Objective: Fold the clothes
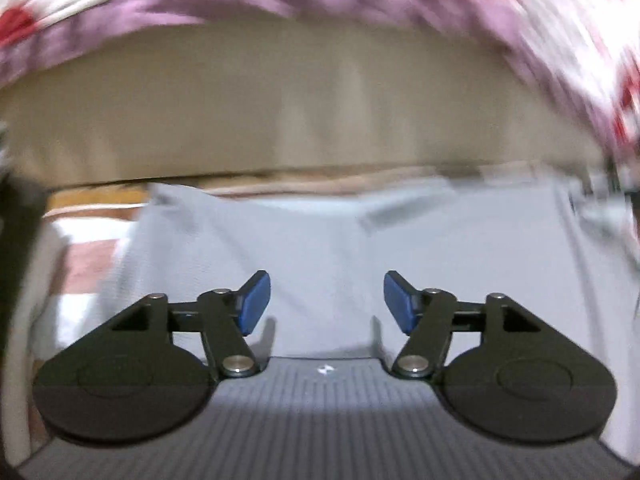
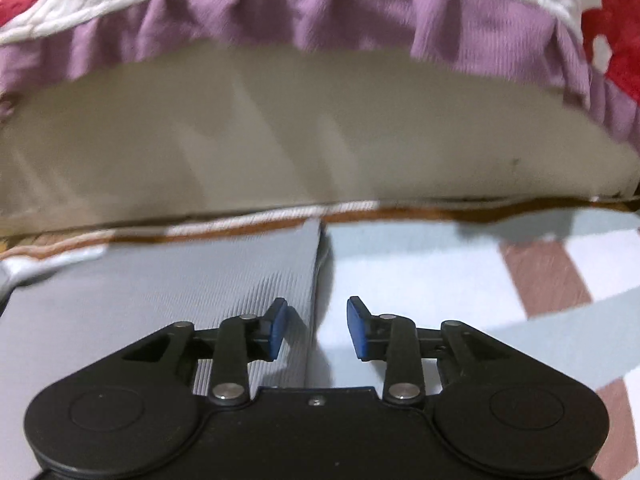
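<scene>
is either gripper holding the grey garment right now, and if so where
Nothing is held. The left gripper and right gripper both have their jaws apart with no cloth between them, over the grey garment; the right one is at its side edge.

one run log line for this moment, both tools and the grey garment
left tool: open, over grey garment | right tool: open, straddling garment's right edge | nothing gripped | striped sheet underneath

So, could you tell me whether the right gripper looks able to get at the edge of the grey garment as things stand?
Probably yes: the right gripper is open, and the grey garment has its straight edge running just ahead between the fingers, with nothing lying over it.
</scene>
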A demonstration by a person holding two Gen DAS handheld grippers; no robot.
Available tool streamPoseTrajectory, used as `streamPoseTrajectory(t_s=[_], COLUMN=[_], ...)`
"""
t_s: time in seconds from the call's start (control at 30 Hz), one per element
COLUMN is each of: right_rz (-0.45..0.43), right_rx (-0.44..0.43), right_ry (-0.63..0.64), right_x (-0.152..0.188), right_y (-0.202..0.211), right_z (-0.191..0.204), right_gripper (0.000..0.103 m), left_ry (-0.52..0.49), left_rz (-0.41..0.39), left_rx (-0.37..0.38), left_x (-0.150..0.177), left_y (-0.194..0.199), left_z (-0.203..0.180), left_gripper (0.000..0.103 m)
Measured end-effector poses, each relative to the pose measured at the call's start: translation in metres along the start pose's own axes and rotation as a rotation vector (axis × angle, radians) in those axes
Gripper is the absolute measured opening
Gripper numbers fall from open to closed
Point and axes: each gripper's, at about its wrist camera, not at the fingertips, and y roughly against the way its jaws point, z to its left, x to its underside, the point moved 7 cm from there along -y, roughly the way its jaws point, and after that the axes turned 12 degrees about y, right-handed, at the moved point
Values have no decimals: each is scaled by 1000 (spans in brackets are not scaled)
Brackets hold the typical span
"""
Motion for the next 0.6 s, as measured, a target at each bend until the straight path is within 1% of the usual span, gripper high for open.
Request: streamPoseTrajectory(t_s=[0.03, 0.07, 0.17, 0.2, 0.27, 0.33, 0.4, 0.43, 0.5, 0.53, 0.6], right_rz=[4, 13, 21, 28, 67, 118, 167, 180, 205, 222, 257], right_rx=[-12, -24, -48, -70, -154, -213, -238, -251, -278, -285, -284], right_ry=[-23, -49, -91, -113, -157, -178, -185, -193, -208, -203, -165], right_x=[4, 9, 24, 28, 39, 52, 71, 80, 98, 107, 123], right_y=[2, 5, 17, 21, 32, 52, 76, 87, 108, 114, 120], right_z=[-2, -5, -14, -15, -10, -1, 8, 12, 20, 24, 35], right_gripper=[47, 52, 52, 52, 52, 53, 54, 54, 59, 60, 60], left_ry=[-39, -51, -61, -19, 87, 136, 196, 228, 250, 257, 250], left_rz=[16, 28, 62, 65, 68, 63, 61, 59, 66, 69, 107], left_rx=[-20, -52, -154, -163, -168, -231, -297, -277, -221, -194, -180], left_x=[6, 8, 8, 6, -2, -3, -4, -1, 13, 21, 39], left_y=[-8, -16, -39, -44, -51, -47, -35, -24, -4, 6, 20], left_z=[-6, -6, 2, 9, 28, 38, 47, 45, 31, 23, 10], left_gripper=[68, 68, 68, 68, 64, 65, 64, 64, 64, 64, 64])
